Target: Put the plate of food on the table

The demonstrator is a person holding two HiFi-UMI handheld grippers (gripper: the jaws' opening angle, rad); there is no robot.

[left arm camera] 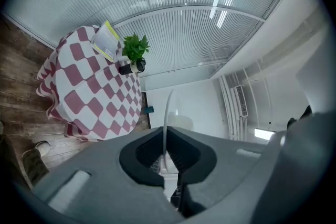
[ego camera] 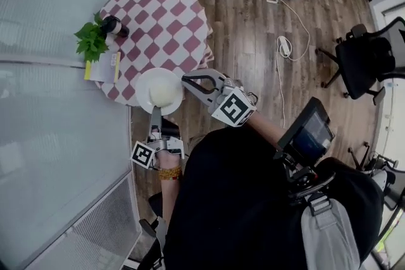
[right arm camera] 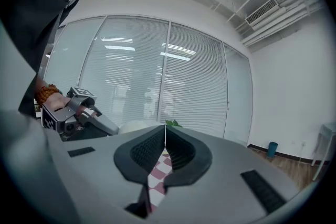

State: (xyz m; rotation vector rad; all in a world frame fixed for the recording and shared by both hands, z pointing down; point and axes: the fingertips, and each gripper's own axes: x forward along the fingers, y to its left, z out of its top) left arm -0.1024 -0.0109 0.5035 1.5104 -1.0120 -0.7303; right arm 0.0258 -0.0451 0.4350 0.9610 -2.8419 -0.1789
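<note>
Clamping the round white plate of pale food (ego camera: 144, 82) by its rim in my left gripper (ego camera: 155, 113) and right gripper (ego camera: 185, 80), I judge it not yet set down on the red-checked round table (ego camera: 171, 16) just ahead.

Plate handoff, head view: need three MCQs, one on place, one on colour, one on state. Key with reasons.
1. Where is the plate?
A. at the tablecloth edge nearest the person
B. on the floor
C. on the office chair

2. What colour is the tablecloth?
A. plain blue
B. red and white checks
C. green stripes

3. What is the left gripper doing?
A. open and empty
B. shut on the plate's rim
C. holding the plant

Key: A, the head view shows it at the near edge; B, the checks are plain in two views; B, the rim sits between the closed jaws.
</note>
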